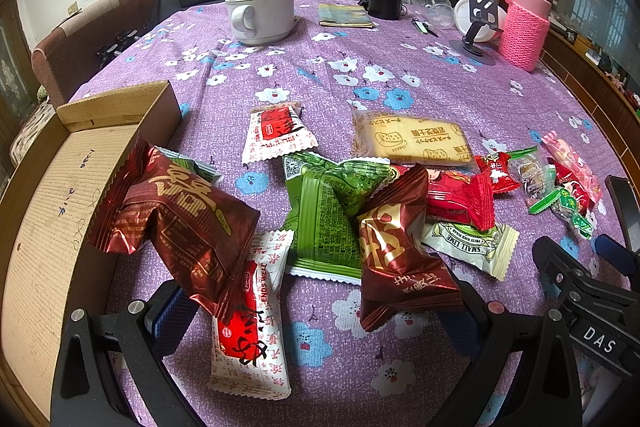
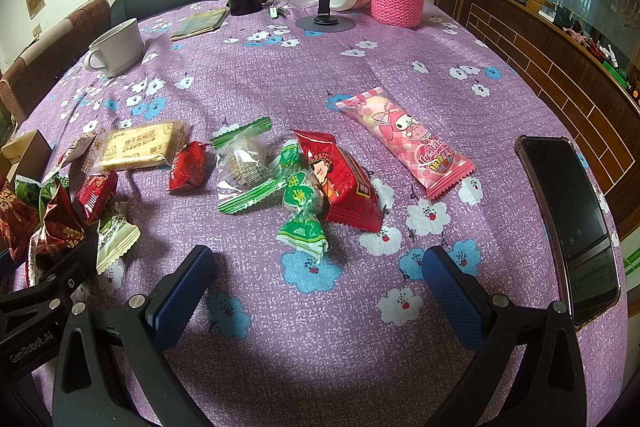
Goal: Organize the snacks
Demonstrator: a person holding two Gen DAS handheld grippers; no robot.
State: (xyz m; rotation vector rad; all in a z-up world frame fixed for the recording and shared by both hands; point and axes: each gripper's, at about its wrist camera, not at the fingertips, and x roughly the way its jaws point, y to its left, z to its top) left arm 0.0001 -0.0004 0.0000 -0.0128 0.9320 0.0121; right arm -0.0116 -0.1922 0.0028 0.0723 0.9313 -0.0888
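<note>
Several snack packets lie on the purple flowered tablecloth [image 1: 440, 83]. My left gripper [image 1: 316, 311] is open over the pile, with a dark red foil packet [image 1: 180, 223] at its left finger, another dark red foil packet [image 1: 396, 247] at its right finger, and a green packet [image 1: 324, 219] and a red-and-white packet [image 1: 252, 323] between them. An open cardboard box [image 1: 52, 211] sits at the left. My right gripper [image 2: 316, 295] is open and empty, just short of a green candy [image 2: 302, 223], a red packet [image 2: 344, 183] and a pink packet [image 2: 408, 139].
A white mug [image 1: 262, 13], a pink-sleeved bottle [image 1: 524, 27], a phone stand [image 1: 480, 23], clear cups [image 1: 434, 5] and a booklet [image 1: 344, 15] stand at the far side. A phone [image 2: 572, 219] lies at the right edge. A cheese biscuit pack [image 1: 412, 141] lies mid-table.
</note>
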